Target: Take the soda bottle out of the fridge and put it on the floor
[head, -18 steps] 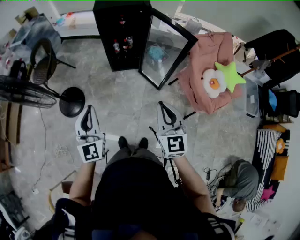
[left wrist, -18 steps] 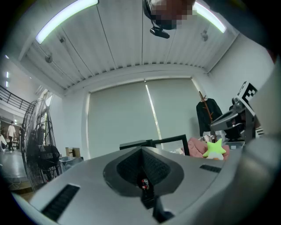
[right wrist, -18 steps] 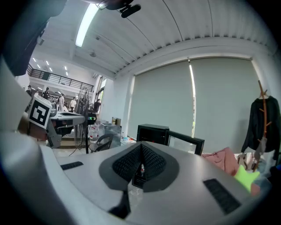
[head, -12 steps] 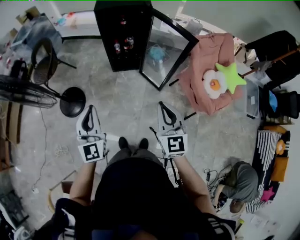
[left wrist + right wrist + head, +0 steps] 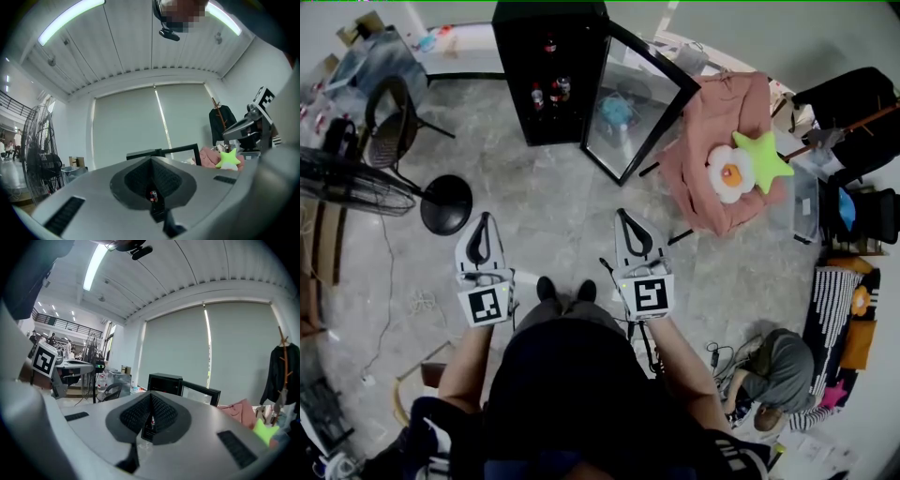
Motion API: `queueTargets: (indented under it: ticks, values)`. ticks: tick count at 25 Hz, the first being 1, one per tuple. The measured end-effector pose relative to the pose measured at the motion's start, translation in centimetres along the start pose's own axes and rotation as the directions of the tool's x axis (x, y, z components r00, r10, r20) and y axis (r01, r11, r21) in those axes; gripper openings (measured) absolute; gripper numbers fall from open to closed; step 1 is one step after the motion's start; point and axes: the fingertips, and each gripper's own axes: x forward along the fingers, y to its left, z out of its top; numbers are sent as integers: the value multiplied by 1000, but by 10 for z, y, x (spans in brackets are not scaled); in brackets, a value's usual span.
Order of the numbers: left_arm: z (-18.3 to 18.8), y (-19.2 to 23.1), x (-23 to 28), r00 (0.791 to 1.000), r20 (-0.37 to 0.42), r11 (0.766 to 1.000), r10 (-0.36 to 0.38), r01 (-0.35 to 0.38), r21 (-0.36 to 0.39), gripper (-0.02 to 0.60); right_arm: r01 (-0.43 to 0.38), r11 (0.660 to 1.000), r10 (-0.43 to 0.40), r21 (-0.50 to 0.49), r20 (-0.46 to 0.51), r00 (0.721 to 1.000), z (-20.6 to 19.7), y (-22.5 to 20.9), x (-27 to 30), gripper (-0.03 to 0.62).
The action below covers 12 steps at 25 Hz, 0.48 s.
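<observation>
We hold the left hand-held gripper (image 5: 483,219) and the right hand-held gripper (image 5: 624,215) over the floor (image 5: 553,192), each with jaws pressed together on nothing. The soda bottle (image 5: 537,95) stands inside the black fridge (image 5: 514,56), well ahead of us, whose glass door (image 5: 633,103) hangs open

Grey tiled floor (image 5: 553,202), standing fan (image 5: 347,185), pale roller blinds (image 5: 126,131)

Black fridge (image 5: 546,70) with dark, red-labelled soda bottles (image 5: 549,91) inside, on a grey marbled floor (image 5: 553,211). Beside the fridge, pink cloth (image 5: 722,117) under a lime-green star cushion (image 5: 762,157) and a white egg cushion (image 5: 727,175) with orange yolk. Nearer than the fridge, pale grey left gripper (image 5: 484,217) and right gripper (image 5: 623,213), each with a black-and-white marker cube (image 5: 484,305).
</observation>
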Motion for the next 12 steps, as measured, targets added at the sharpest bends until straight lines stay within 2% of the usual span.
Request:
queueTargets:
  ticks: [9,12]
  values:
    - [-7,-9,8,998,-18,998,-66,66,-23,31,-4,1000,4,12,11,1000,0,0,1,18]
    - [-11,-15,12,995,-30,995,-96,95,-31,158,-4,1000,4,11,13,1000,1,-1,1,18]
